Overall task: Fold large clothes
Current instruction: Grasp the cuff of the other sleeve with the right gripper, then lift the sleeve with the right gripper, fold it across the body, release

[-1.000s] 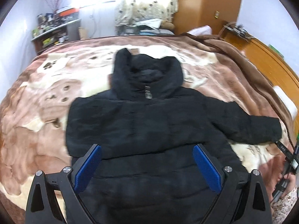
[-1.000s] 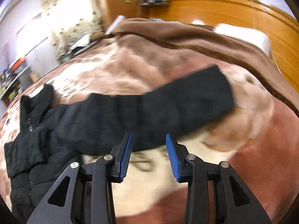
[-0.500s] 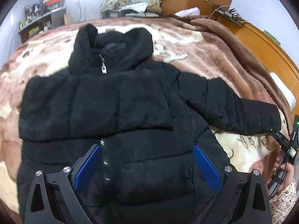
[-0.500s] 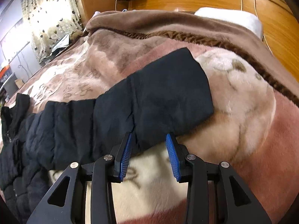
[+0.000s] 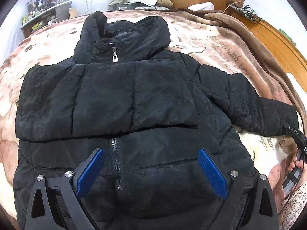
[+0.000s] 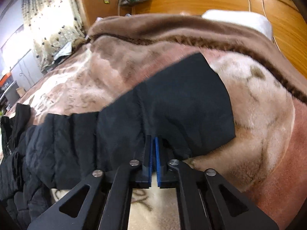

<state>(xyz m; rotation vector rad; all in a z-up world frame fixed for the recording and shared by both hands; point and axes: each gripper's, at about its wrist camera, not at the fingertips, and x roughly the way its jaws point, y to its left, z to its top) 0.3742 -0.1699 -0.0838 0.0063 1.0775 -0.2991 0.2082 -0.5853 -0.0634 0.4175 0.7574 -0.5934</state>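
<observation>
The right gripper [image 6: 153, 143] is clenched on the lower edge of the jacket's sleeve [image 6: 172, 111], its blue pads [image 6: 157, 153] pressed nearly together with black fabric bunched between them. The sleeve runs from the pads toward 9 o'clock, where it joins the body of the black puffer jacket [image 5: 119, 103]; the cuff end lies toward 2 o'clock on the plush blanket [image 6: 259, 115].

The left gripper [image 5: 151, 169] hangs released over the jacket's lower front, its blue pads [image 5: 213, 172] spread wide and holding nothing, with the zipper [image 5: 117, 164] running between them nearer the left pad. The jacket lies flat on the blanket, hood [image 5: 124, 36] at 12 o'clock, the other sleeve folded across the chest. At 3 o'clock the outstretched sleeve meets the right gripper. A wooden headboard [image 6: 230, 3] rises beyond the blanket.
</observation>
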